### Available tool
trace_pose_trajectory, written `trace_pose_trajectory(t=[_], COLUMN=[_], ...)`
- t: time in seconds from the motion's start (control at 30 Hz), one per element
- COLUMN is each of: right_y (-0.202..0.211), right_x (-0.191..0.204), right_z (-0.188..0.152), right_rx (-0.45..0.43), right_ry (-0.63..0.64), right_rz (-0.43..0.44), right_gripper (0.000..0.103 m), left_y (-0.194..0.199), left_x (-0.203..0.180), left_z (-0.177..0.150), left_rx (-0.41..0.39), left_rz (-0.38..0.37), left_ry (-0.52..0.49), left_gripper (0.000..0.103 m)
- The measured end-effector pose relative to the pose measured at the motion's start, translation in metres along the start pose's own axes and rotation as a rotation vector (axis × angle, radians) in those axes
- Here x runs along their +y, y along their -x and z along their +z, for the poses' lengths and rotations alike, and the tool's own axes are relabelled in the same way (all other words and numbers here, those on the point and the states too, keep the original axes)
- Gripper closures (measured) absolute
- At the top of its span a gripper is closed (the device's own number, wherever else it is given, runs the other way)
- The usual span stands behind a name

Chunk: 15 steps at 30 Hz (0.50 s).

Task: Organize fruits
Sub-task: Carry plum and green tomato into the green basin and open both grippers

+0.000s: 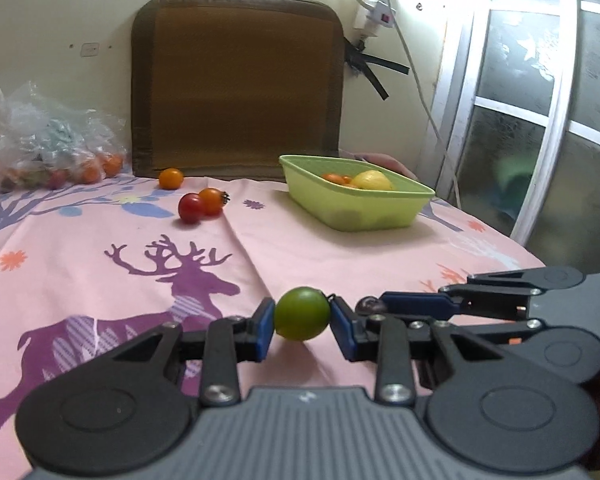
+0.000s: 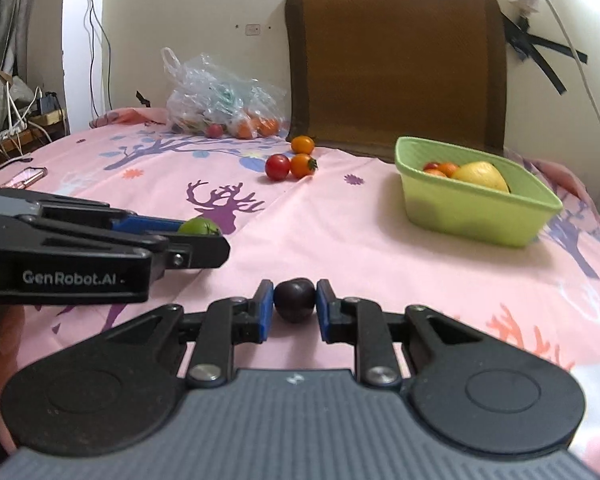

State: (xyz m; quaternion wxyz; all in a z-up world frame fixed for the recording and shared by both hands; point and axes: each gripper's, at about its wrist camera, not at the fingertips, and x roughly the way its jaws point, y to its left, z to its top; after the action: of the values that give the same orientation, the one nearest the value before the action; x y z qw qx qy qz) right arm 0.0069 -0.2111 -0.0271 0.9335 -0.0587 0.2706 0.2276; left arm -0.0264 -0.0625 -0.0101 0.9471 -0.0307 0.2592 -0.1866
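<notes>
My left gripper (image 1: 302, 314) is shut on a green round fruit (image 1: 302, 313), low over the pink cloth; the fruit also shows in the right wrist view (image 2: 198, 227). My right gripper (image 2: 294, 300) is shut on a dark purple fruit (image 2: 294, 299), just right of the left gripper; it also peeks out in the left wrist view (image 1: 367, 304). A green tub (image 1: 356, 200) at the back right holds a yellow fruit (image 1: 371, 180) and small orange ones; it also shows in the right wrist view (image 2: 472, 204). A red tomato (image 1: 190, 208) and two orange tomatoes (image 1: 212, 200) (image 1: 171, 178) lie loose on the cloth.
A clear plastic bag of fruit (image 1: 48, 148) sits at the back left. A brown cushion (image 1: 236, 84) leans on the wall behind. A phone (image 2: 26, 177) lies near the table's left edge. A window frame (image 1: 540, 120) stands to the right.
</notes>
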Motion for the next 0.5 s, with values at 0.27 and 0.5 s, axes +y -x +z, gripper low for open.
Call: trace_pose_trajectory(t=[0.27,0.5], right_y=[0.001,0.016], right_x=[0.003,-0.030], right_z=[-0.007,0.001], right_rx=[0.006,-0.082], right_ry=[0.010,-0.079], right_rz=[0.014,-0.034], right_gripper=[0.077,0.077], left_y=[-0.009,-0.031], left_x=[-0.001,-0.020], left_z=[0.001,0.045], left_rx=[0.039,0.028], left_rz=[0.004,-0.081], left_ry=[0.001,0.007], left_gripper=[0.073,0.073])
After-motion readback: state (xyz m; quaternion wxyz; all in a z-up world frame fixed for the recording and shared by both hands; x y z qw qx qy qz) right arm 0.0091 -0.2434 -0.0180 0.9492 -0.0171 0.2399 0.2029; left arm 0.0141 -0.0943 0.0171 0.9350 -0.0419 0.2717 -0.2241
